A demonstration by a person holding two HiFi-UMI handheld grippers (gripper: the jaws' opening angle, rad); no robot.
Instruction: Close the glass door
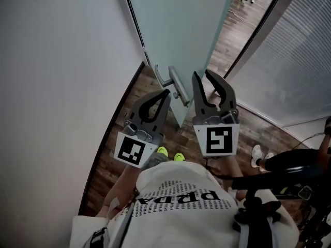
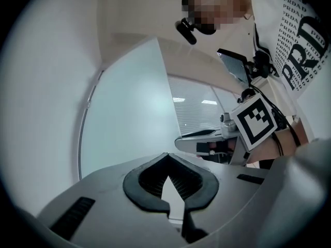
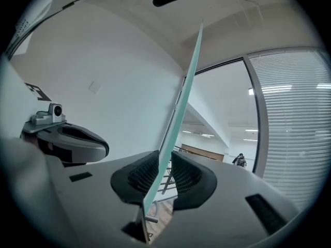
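Observation:
The frosted glass door point(image 1: 176, 25) stands open, its free edge pointing toward me, with a grey lever handle point(image 1: 178, 87) near that edge. My right gripper point(image 1: 202, 74) is open and straddles the door's edge. In the right gripper view the thin teal door edge point(image 3: 181, 112) runs between the right gripper's point(image 3: 165, 172) two pads. My left gripper point(image 1: 163, 94) is shut on nothing, its tips just left of the handle. The left gripper view faces the door's pane point(image 2: 129, 123) over the left gripper's point(image 2: 168, 164) joined tips, with the right gripper point(image 2: 207, 138) off to the side.
A white wall point(image 1: 51, 87) lies close on the left. A dark door frame point(image 1: 258, 30) and a glass partition with blinds point(image 1: 300, 61) lie on the right. The floor point(image 1: 119, 143) is wood. White shoes point(image 1: 257, 155) and black equipment point(image 1: 274, 211) sit at lower right.

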